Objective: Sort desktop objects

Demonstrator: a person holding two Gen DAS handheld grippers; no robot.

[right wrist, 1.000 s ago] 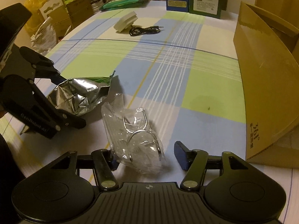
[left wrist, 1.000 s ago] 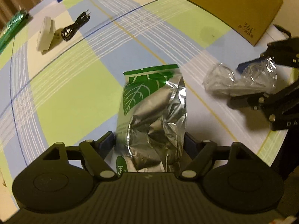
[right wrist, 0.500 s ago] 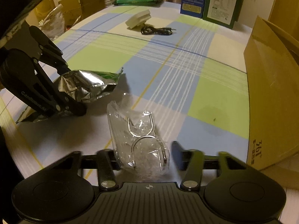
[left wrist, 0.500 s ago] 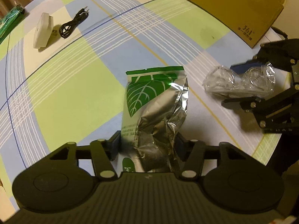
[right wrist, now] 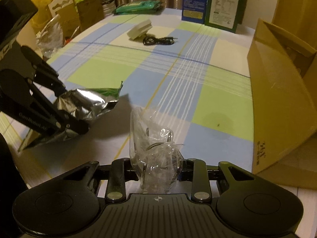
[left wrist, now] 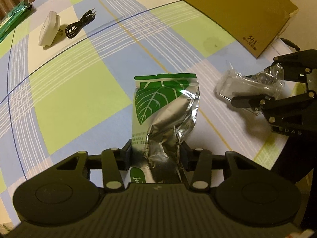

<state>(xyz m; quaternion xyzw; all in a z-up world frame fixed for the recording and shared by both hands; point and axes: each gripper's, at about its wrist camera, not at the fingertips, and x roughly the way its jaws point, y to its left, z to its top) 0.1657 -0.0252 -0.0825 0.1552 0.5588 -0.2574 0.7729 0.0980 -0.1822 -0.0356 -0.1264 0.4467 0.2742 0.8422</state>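
foil pouch (left wrist: 164,117), silver with a green leaf print, is clamped at its crumpled lower end by the left claw (left wrist: 156,152), both fingers pressed against its sides; its far end is seen lifted above the checked bench (left wrist: 83,91) in the right wrist view. clear plastic bag (right wrist: 154,148) with metal rings inside is pinched by the right claw (right wrist: 158,170), near the pouch and apart from it. a cardboard box (right wrist: 281,91) is set at the bench's right side. a white adapter (left wrist: 48,28) and a coiled black cable (left wrist: 79,24) are laid side by side, well apart, at the far end.
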